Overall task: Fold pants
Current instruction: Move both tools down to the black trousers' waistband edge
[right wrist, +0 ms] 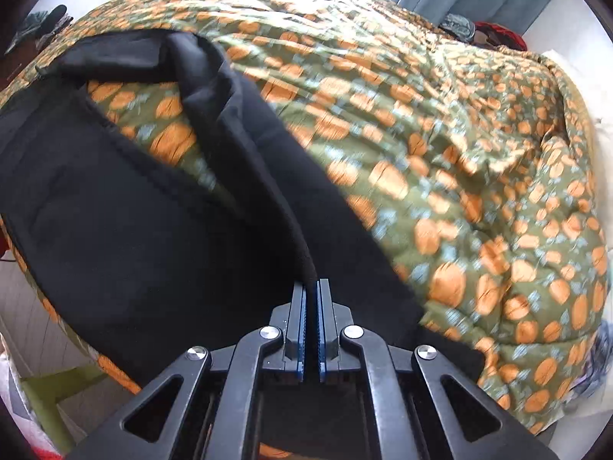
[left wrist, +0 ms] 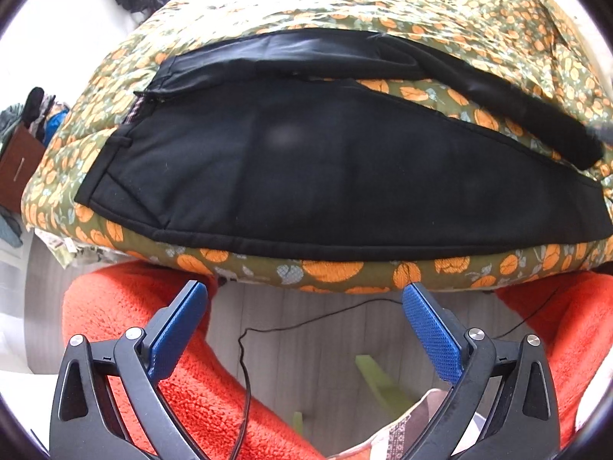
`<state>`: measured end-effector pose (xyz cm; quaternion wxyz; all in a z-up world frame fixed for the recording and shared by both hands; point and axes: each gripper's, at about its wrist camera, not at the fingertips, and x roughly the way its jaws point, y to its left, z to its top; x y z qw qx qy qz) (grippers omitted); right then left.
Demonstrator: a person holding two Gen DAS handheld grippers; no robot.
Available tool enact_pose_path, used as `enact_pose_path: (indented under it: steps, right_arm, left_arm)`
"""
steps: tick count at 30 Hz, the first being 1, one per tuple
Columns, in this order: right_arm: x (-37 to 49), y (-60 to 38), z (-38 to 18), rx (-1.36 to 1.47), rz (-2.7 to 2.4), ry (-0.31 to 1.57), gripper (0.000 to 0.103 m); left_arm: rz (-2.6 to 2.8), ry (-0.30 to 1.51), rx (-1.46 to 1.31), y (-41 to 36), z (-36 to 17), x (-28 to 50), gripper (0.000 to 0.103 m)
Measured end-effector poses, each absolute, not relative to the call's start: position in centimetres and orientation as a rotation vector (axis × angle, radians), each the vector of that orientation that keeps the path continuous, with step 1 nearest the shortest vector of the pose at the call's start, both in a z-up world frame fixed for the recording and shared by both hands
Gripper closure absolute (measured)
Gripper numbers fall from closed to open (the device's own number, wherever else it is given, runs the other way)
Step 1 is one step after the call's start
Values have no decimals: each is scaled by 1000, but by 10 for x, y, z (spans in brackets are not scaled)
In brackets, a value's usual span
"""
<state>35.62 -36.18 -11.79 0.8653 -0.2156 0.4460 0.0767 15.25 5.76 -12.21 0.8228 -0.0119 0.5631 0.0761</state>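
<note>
pants [left wrist: 325,176] of soft black cloth lay spread on a bed covered by an orange-and-green floral quilt [left wrist: 479,27], the near leg flat along the quilt's front edge and the far leg slanting away from it with patterned cover showing between them. they looked light, limp and likely to sag and crease when lifted, so hems, the waistband and seam edges seemed the best places to take hold. their long axis ran parallel to the front edge of the bed, waistband toward its left end in the left wrist view. right gripper [right wrist: 311,287] was clamped on a raised fold of the far leg's edge. left gripper [left wrist: 304,329] hung spread wide and empty before the front edge, above an orange fleece [left wrist: 184,379].
</note>
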Motion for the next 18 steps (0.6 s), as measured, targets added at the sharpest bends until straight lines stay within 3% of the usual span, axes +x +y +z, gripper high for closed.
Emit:
enact_pose_path:
  steps: [3, 4, 5, 7, 12, 14, 18]
  right_arm:
    - [439, -405, -48, -382, -53, 785, 99]
    - [463, -419, -31, -364, -123, 748, 89]
    - [483, -430, -21, -355, -198, 729, 59]
    - [505, -451, -17, -294, -304, 728, 35]
    - [501, -489, -77, 6, -176, 881, 39]
    - [495, -504, -114, 146, -114, 948, 53]
    - [508, -530, -169, 476, -11, 964, 59]
  left_arm:
    - [164, 1169, -24, 51, -117, 163, 1]
    - [165, 1163, -28, 50, -115, 166, 1]
    - [168, 1158, -34, 50, -112, 167, 1]
    - [176, 1149, -46, 51, -111, 168, 1]
    - [239, 1209, -42, 64, -136, 186, 1]
    - [240, 1239, -55, 71, -143, 201, 2]
    - [280, 1162, -25, 85, -131, 252, 2]
